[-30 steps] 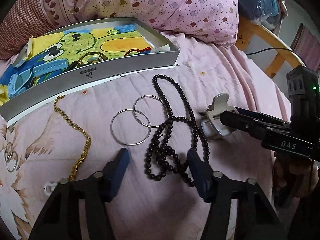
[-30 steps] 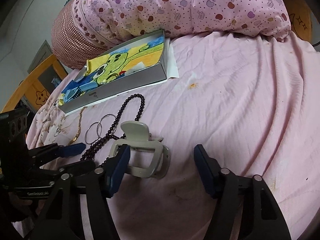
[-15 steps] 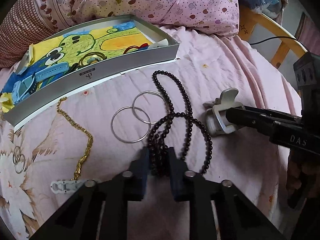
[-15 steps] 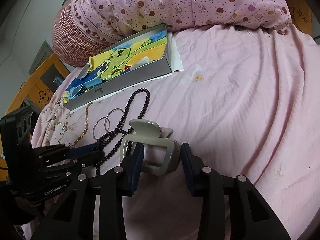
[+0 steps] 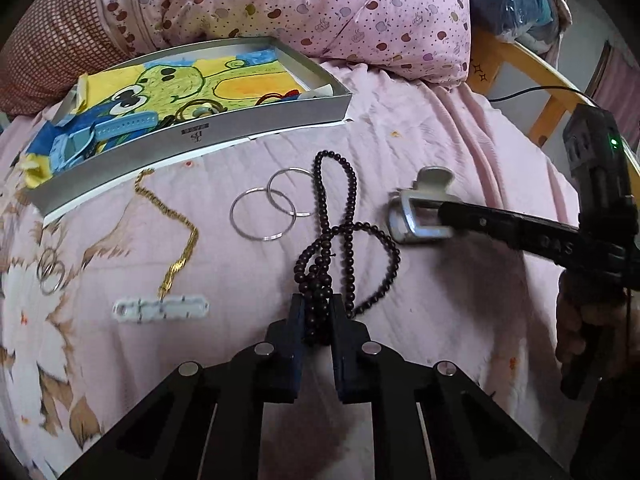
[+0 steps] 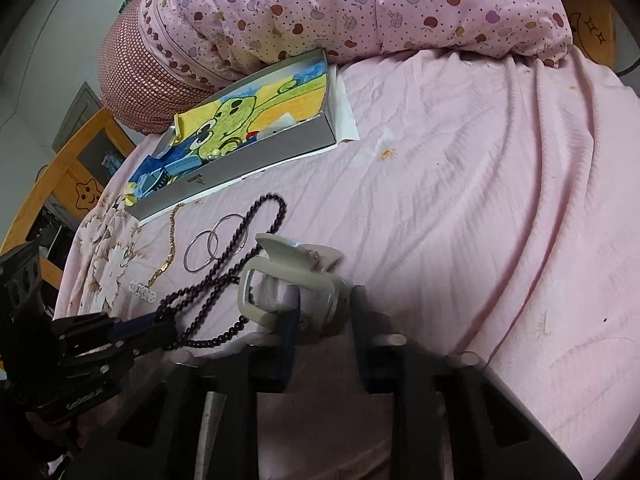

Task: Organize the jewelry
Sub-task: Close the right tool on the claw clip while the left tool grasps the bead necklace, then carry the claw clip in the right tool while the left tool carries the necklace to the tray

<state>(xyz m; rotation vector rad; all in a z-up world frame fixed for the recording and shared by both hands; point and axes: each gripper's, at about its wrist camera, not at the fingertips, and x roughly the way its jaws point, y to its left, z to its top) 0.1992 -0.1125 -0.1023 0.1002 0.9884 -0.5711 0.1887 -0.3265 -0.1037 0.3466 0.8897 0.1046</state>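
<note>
A black bead necklace (image 5: 344, 216) lies on the pink bedsheet, and my left gripper (image 5: 318, 320) is shut on its bunched near end. My right gripper (image 6: 324, 312) is shut on a grey hair claw clip (image 6: 292, 276), seen from the side in the left wrist view as the clip (image 5: 420, 216). Two silver bangles (image 5: 272, 208) lie left of the necklace. A gold chain (image 5: 176, 232) and a small white clip (image 5: 160, 308) lie further left. The grey tray (image 5: 200, 136) with a frog picture holds a blue watch (image 5: 120, 130) and other pieces.
A pink apple-print quilt (image 5: 320, 8) and a checked pillow (image 5: 52, 44) lie behind the tray. Small silver rings (image 5: 50, 272) sit at the far left. Yellow wooden bed rails (image 5: 532, 76) stand at the right, and a hand (image 5: 588, 328) holds the right gripper.
My left gripper shut on the bunched beads and drew them toward me. My right gripper shut on the hair claw clip, which now sits raised off the sheet.
</note>
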